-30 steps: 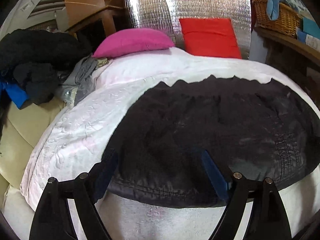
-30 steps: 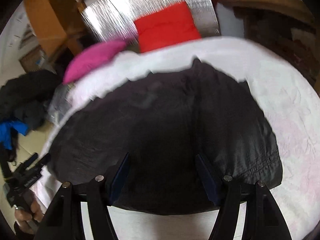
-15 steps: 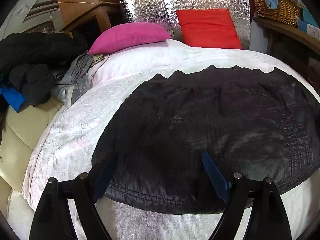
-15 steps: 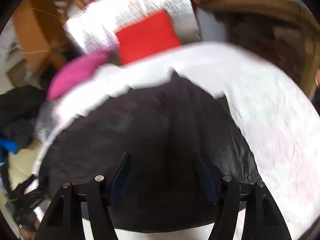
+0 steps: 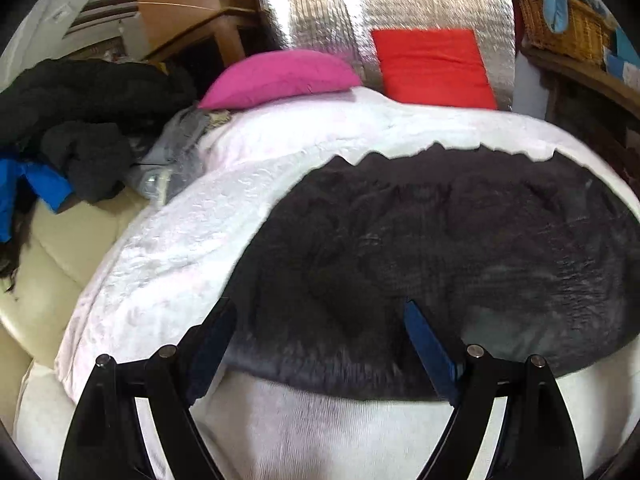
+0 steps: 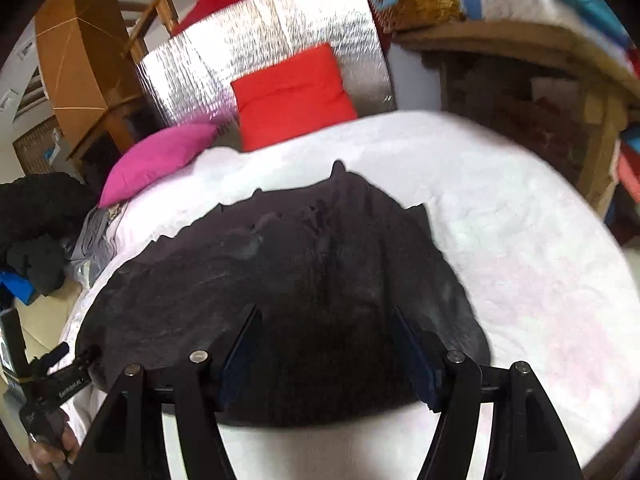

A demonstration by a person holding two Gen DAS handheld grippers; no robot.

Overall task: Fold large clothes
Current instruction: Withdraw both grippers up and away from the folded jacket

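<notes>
The right gripper (image 6: 326, 344) has lifted, fingers opening over the folded black cloth garment (image 6: 304, 280); left gripper (image 5: 318, 336) fingers spread, empty.

White lettering runs along the black camera rig (image 6: 60, 384) at the lower left of the right wrist view, held in a hand (image 6: 60, 446), but it is too small and blurred to read; no other text shows in either view
</notes>
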